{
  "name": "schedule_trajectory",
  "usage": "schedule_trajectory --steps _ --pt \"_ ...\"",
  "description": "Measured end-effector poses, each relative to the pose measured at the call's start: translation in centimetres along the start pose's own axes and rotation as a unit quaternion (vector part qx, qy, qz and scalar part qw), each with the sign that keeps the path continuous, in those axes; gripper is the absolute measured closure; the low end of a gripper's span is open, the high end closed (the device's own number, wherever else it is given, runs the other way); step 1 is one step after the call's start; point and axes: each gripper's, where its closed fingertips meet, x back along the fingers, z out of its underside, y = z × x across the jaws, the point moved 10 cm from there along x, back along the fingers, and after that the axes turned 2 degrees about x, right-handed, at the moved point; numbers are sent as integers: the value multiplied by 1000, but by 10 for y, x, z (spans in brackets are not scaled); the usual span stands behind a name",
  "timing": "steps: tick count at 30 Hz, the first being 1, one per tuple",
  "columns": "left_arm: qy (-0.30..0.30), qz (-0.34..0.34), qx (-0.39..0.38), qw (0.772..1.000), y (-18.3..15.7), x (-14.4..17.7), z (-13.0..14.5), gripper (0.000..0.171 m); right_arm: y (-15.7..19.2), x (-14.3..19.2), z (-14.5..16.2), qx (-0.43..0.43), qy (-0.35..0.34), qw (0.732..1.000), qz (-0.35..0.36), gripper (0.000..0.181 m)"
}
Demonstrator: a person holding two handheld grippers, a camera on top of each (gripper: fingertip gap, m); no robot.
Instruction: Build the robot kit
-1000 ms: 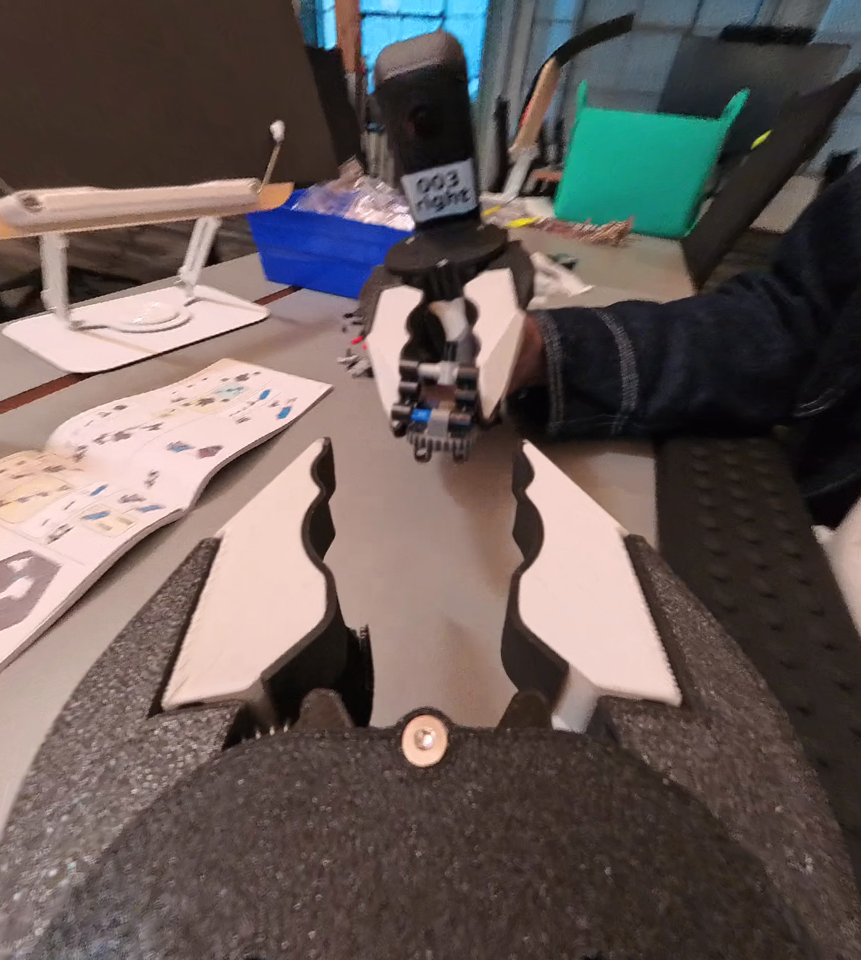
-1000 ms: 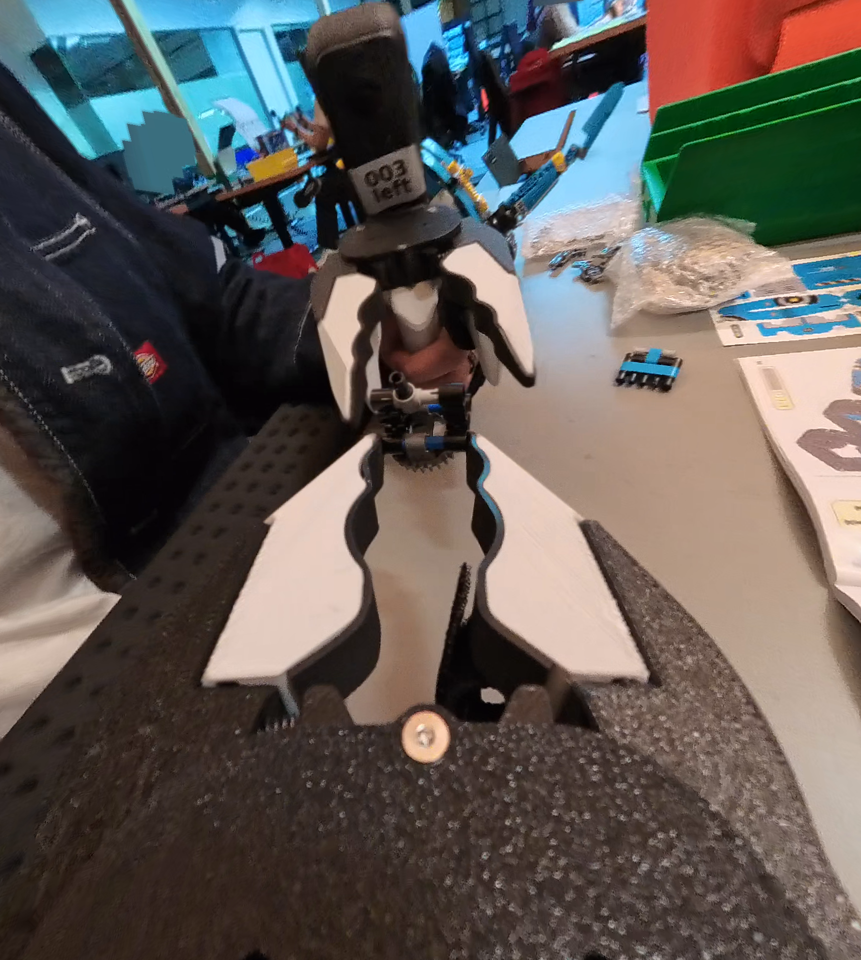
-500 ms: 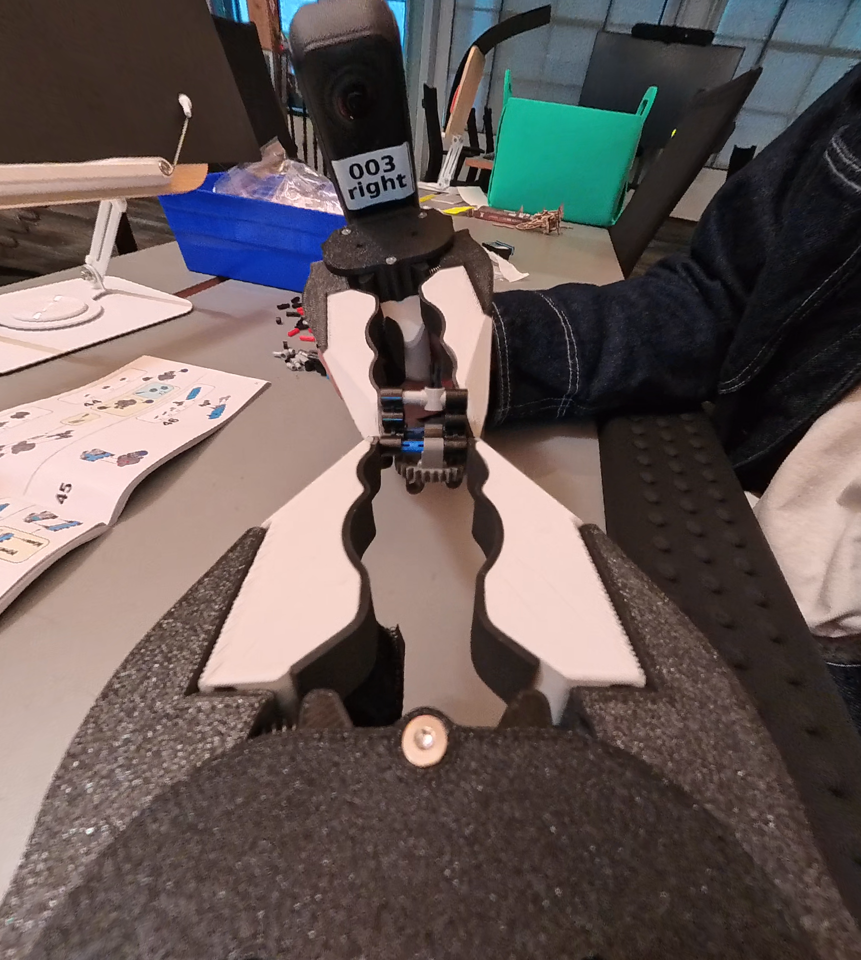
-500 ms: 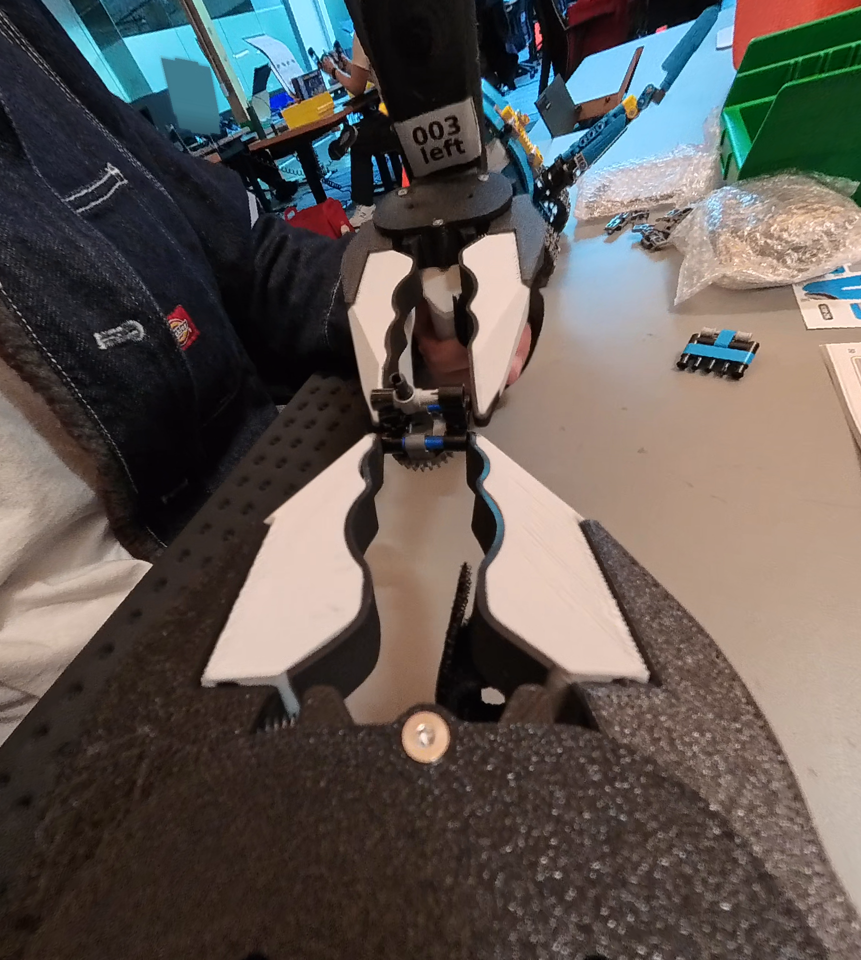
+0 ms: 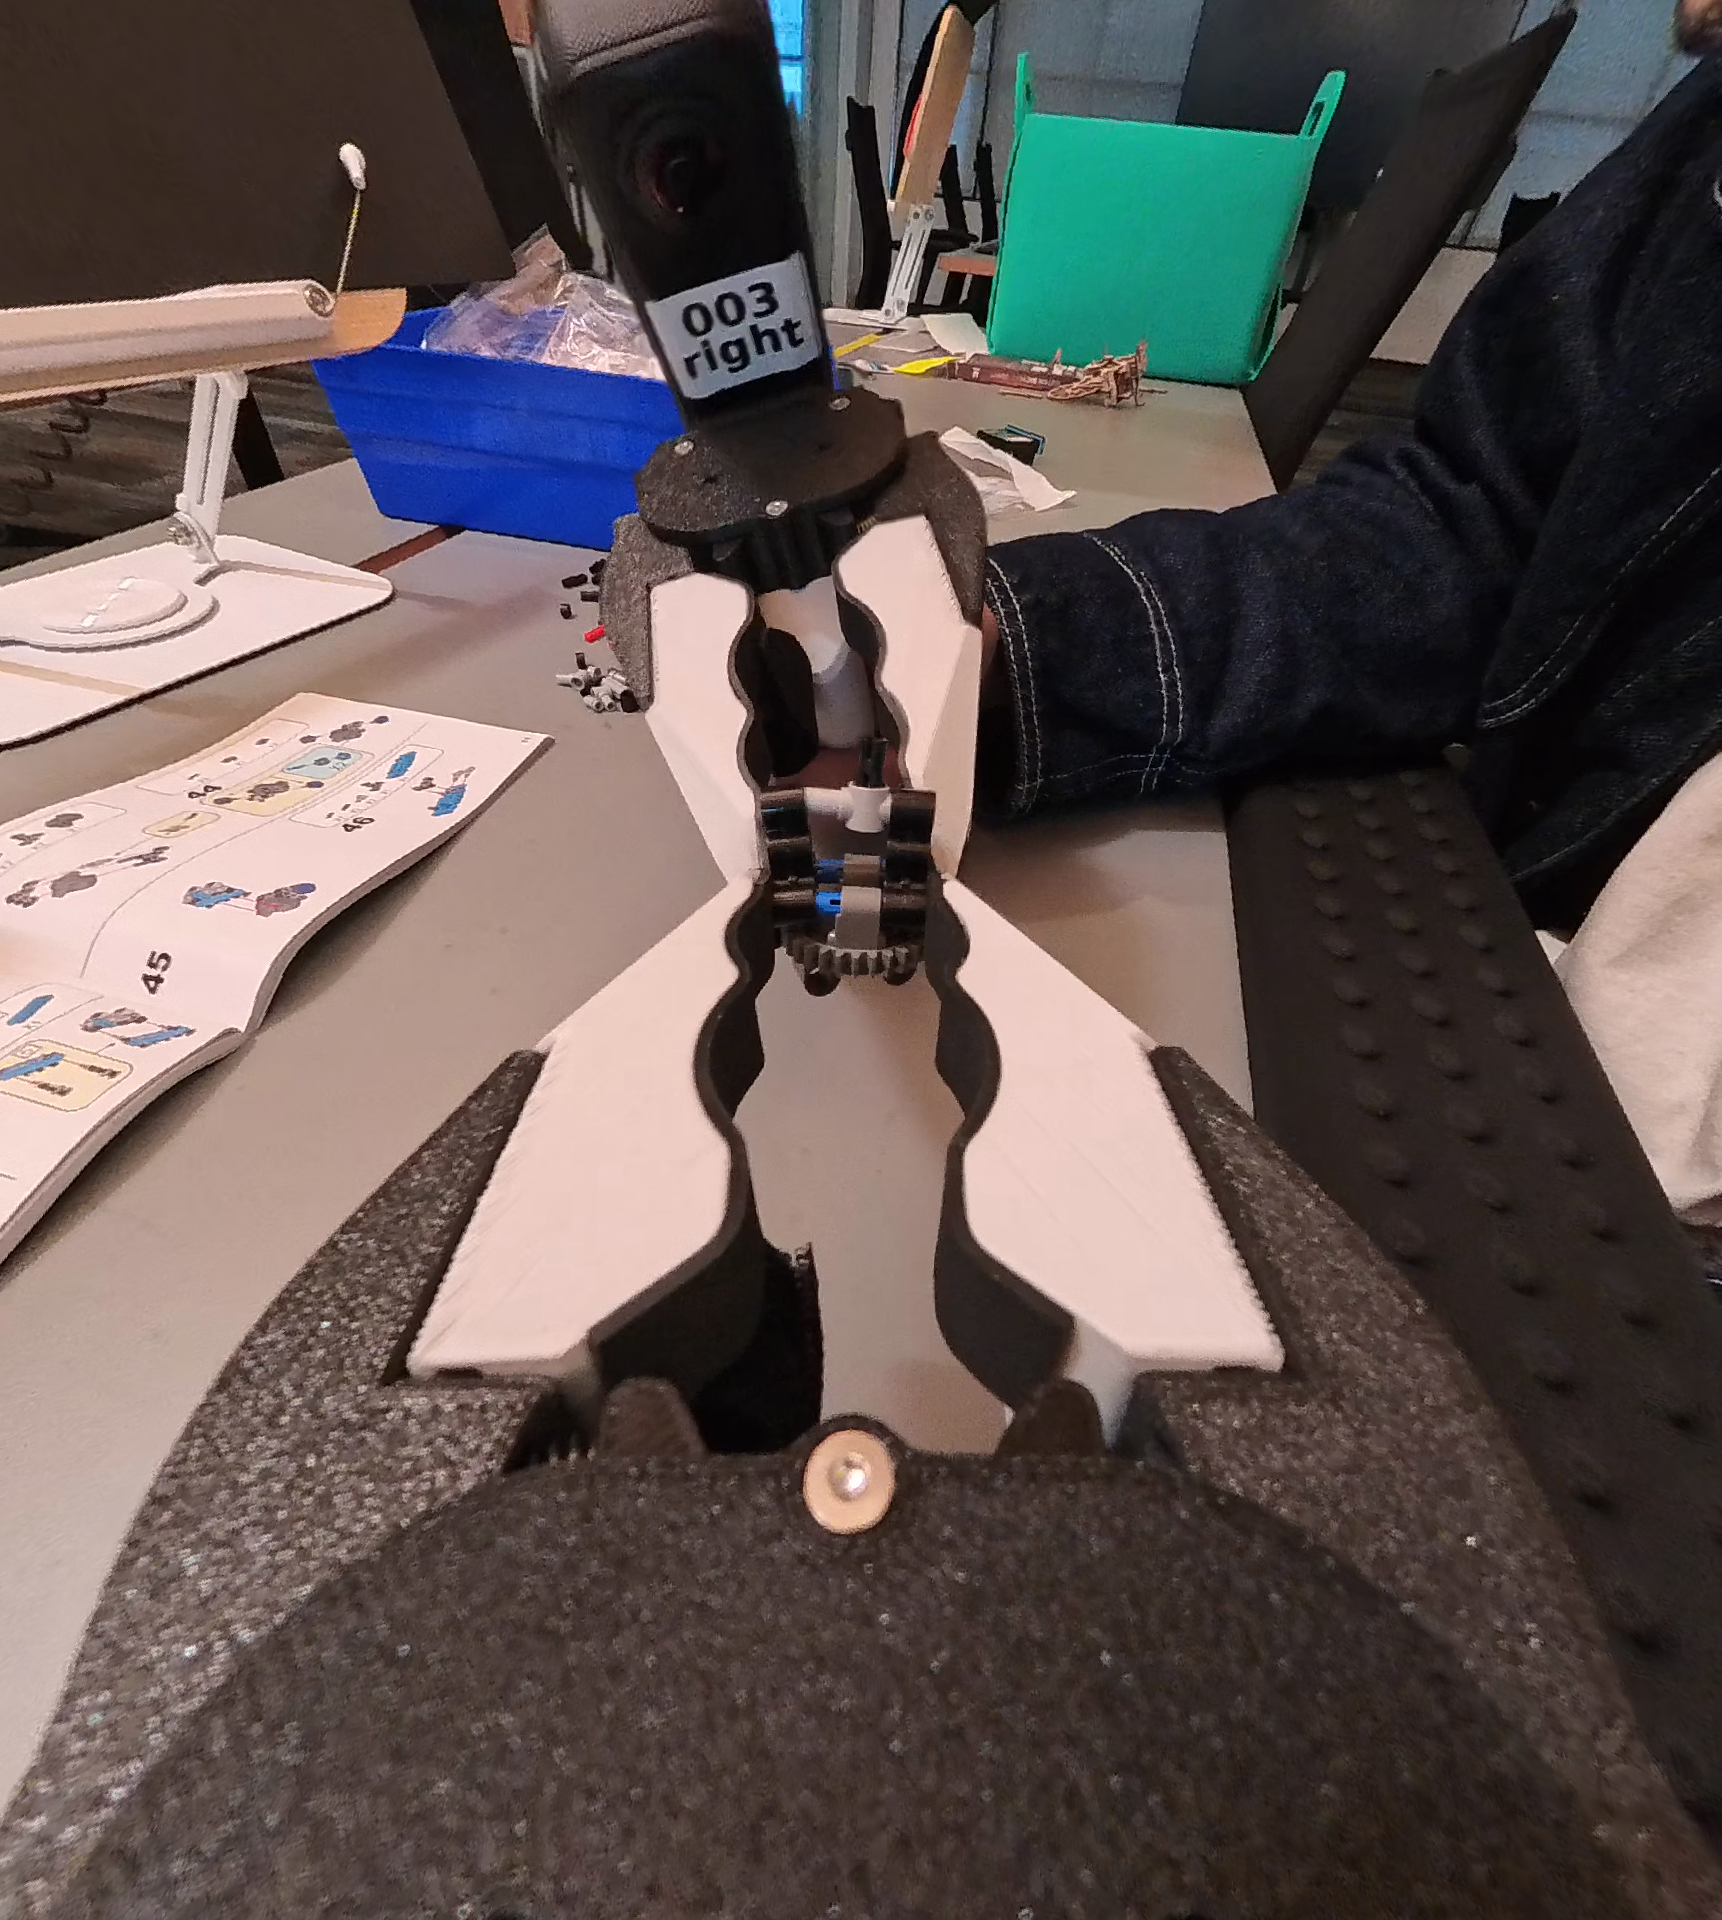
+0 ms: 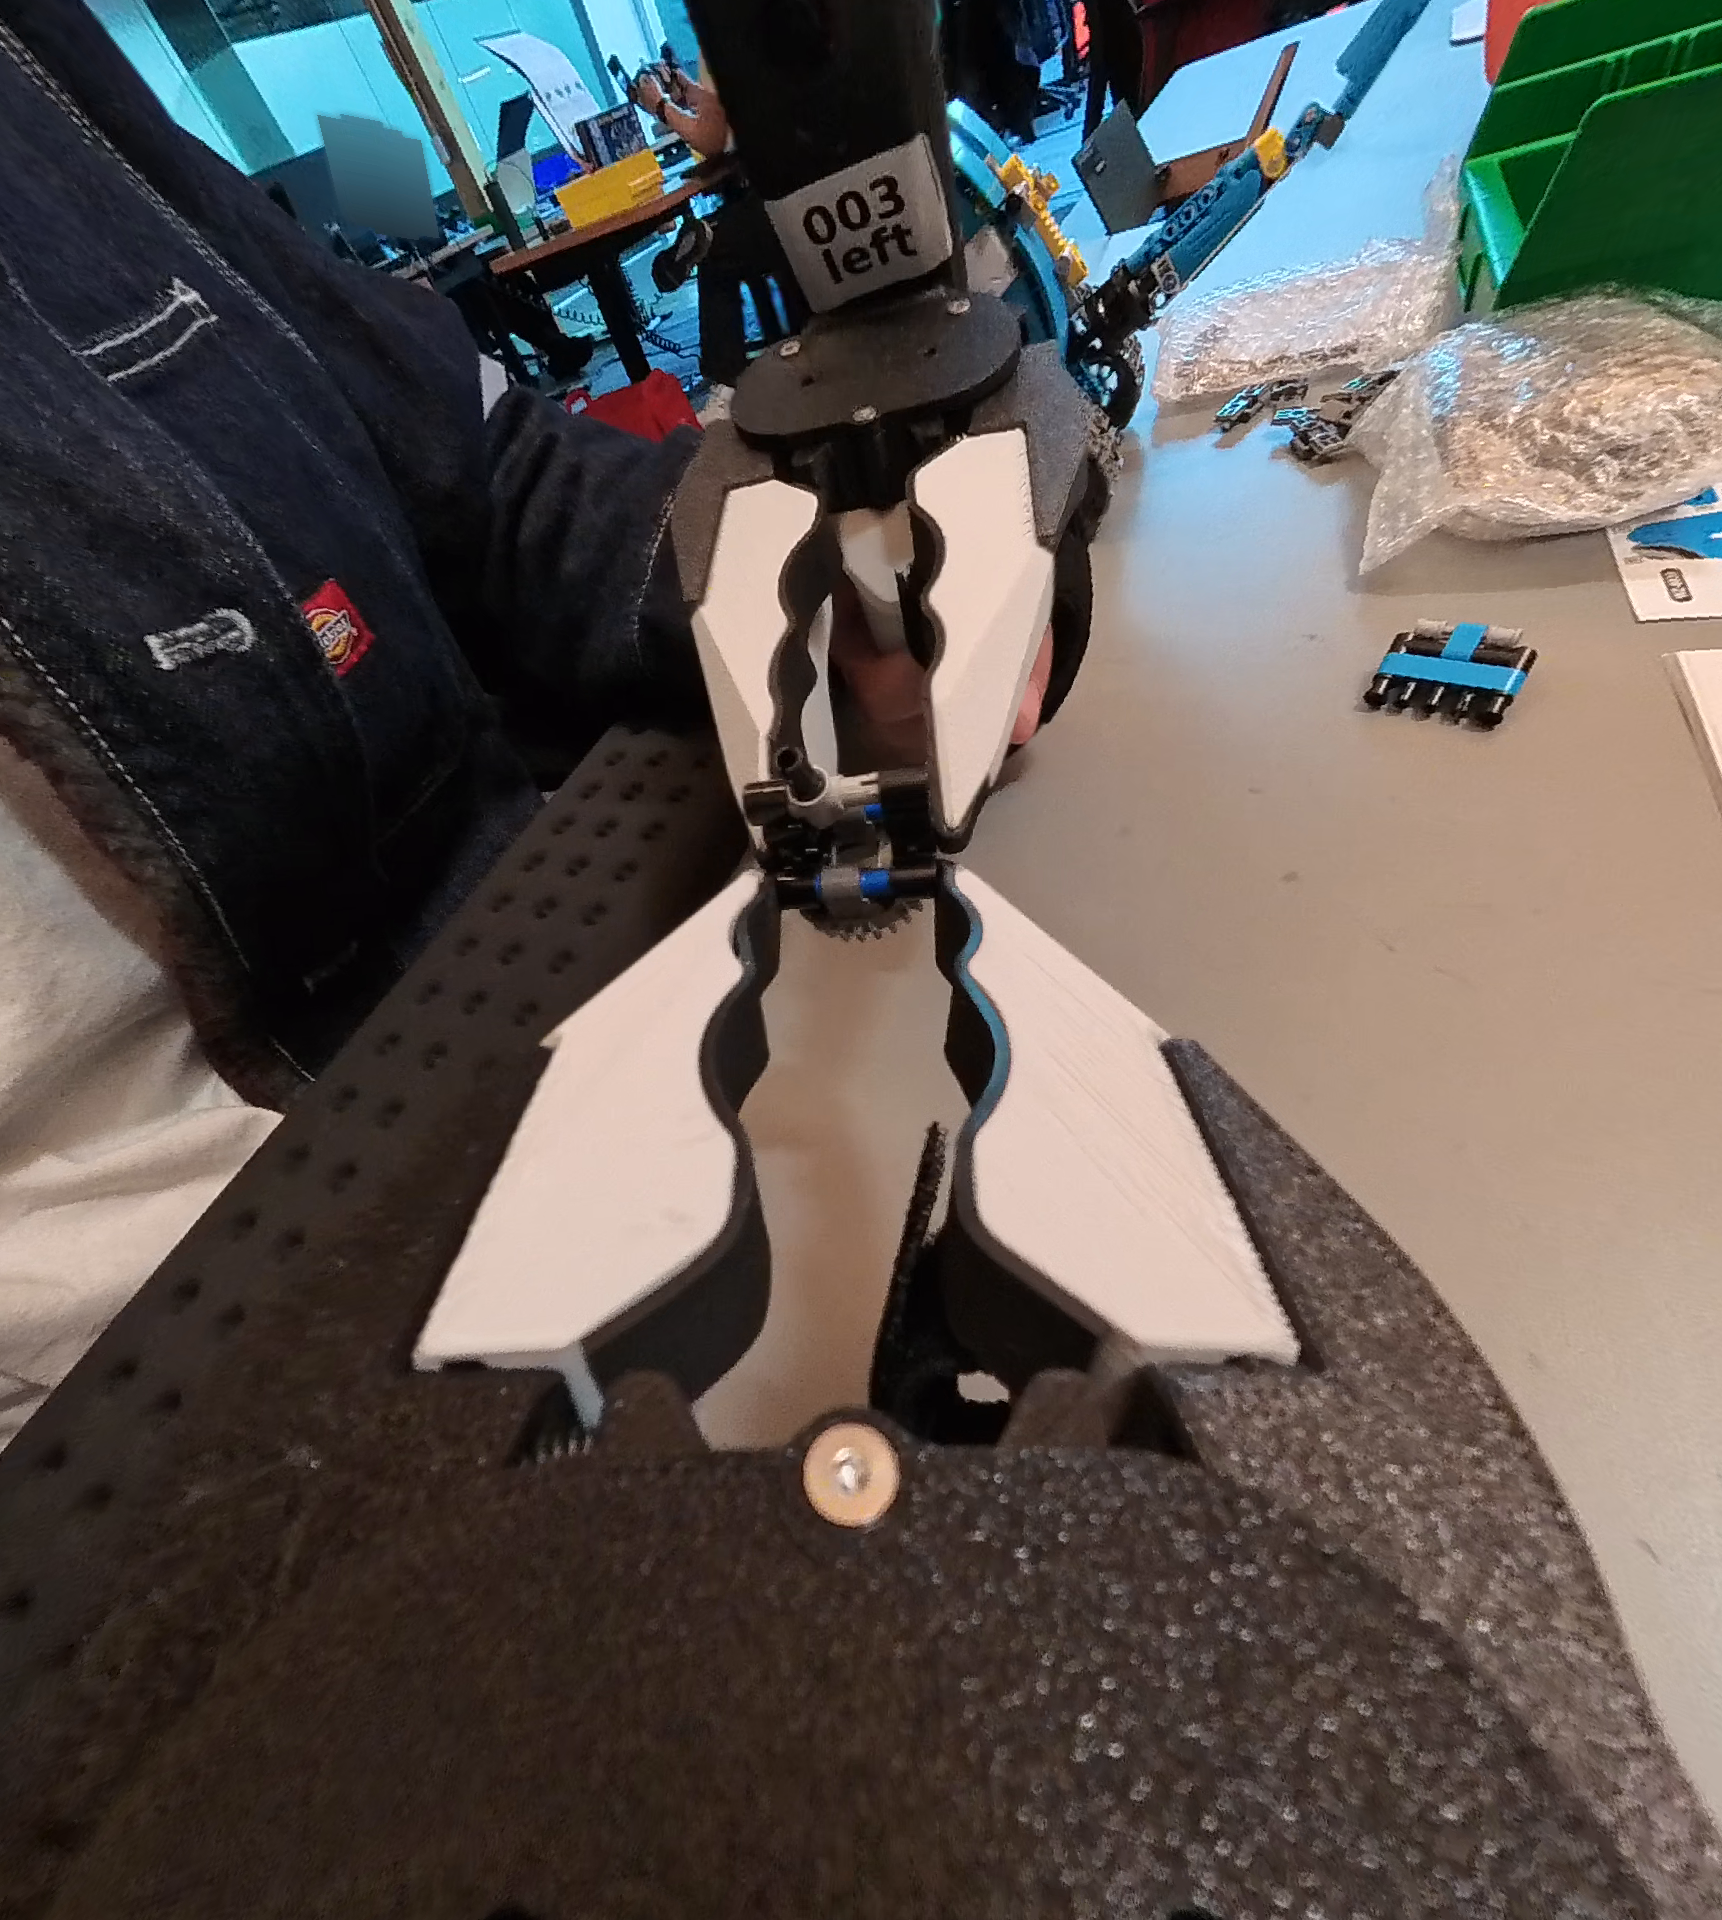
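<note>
A small toy-brick assembly [image 5: 849, 868] of black beams, grey and blue pins and a dark gear hangs above the grey table [image 5: 441, 1039]. My left gripper [image 5: 849, 920] is shut on its near end, by the gear. My right gripper [image 5: 849, 826] faces it tip to tip and is shut on the far end. In the right wrist view, my right gripper [image 6: 852, 894] grips the assembly [image 6: 841, 847] on its blue-pinned bar, and my left gripper [image 6: 849, 816] holds the opposite end. A person's hand in a denim sleeve [image 5: 1252, 644] holds the right gripper.
An open instruction booklet [image 5: 213, 883], a white lamp base [image 5: 109, 623], a blue bin [image 5: 493, 457] and loose small parts [image 5: 592, 681] lie to the left. A black studded mat [image 5: 1459, 1143] runs along the table edge. A blue-black brick piece [image 6: 1449, 675], plastic bags [image 6: 1563, 436] and green bins [image 6: 1667, 177] are nearby. My left and right fingertips are right by each other.
My left gripper was open and apart from the assembly. It has moved forward and closed on the end that the right gripper holds out. The right gripper has stayed shut on it.
</note>
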Motion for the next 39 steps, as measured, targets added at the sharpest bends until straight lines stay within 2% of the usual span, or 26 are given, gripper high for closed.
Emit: schedule_trajectory --steps 3,6,9,12,14,21,27,34,39 --pt "-3 -5 -1 1000 1 1 0 143 0 0 -1 2 -5 1000 5 151" --pt "0 -22 5 1000 5 3 -1 143 -3 2 -2 15 -8 999 45 150" --pt "-1 -39 18 999 11 6 -1 143 -4 9 -6 18 -23 997 65 140" --pt "-19 -20 26 999 9 8 -3 143 -1 11 -12 32 -68 995 62 138" --pt "-20 -13 26 999 8 7 -4 143 -2 9 -13 38 -58 995 73 132" --pt "-15 -4 33 999 7 2 -2 143 3 1 -13 43 -66 995 60 149" --pt "-12 5 49 999 6 1 0 143 4 0 -15 49 -56 996 59 150" --pt "-16 -7 24 1000 3 1 -2 143 9 -1 -18 83 -54 993 70 151" --pt "-8 -8 27 1000 3 1 -1 143 8 -2 -16 77 -56 993 66 151"
